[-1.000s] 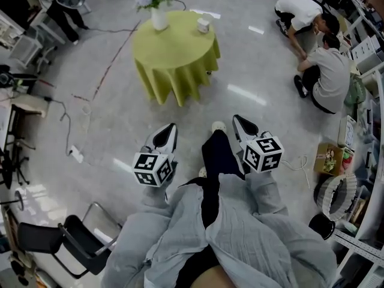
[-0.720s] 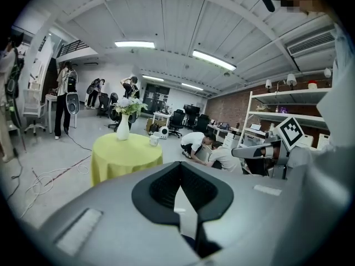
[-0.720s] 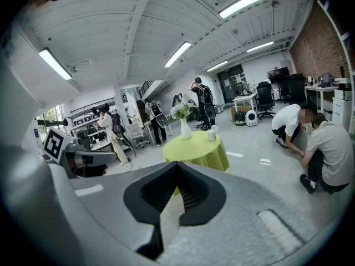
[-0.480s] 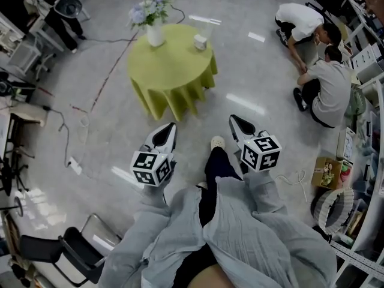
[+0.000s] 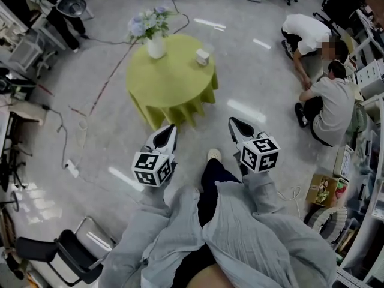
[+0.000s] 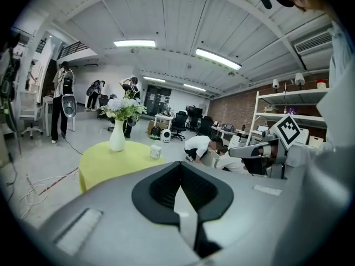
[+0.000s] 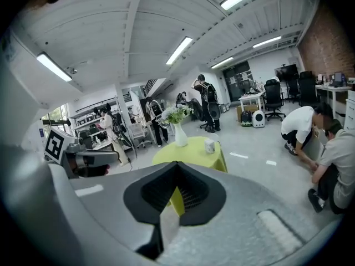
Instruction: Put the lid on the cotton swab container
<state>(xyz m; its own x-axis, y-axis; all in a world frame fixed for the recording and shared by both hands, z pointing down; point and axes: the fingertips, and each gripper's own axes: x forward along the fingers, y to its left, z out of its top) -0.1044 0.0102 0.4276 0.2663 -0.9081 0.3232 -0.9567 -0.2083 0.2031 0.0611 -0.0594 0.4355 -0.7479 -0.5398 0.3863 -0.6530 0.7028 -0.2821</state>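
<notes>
Cotton swab container (image 5: 202,56) nearer, well beyond left gripper (image 5: 170,128) and right gripper (image 5: 233,122), both closed, empty.

A round table (image 5: 171,83) with a yellow-green cloth stands far off on the grey floor (image 5: 114,143). A white vase (image 5: 156,47) with flowers (image 5: 149,23) is on its far left side. At the far right, a person in white (image 5: 303,26) and a person in grey (image 5: 330,104) are down low, close together. A black chair (image 5: 63,251) is near on the left. A thin cable (image 5: 65,122) lies left of the table. A brown box (image 5: 323,189) sits at the right.
</notes>
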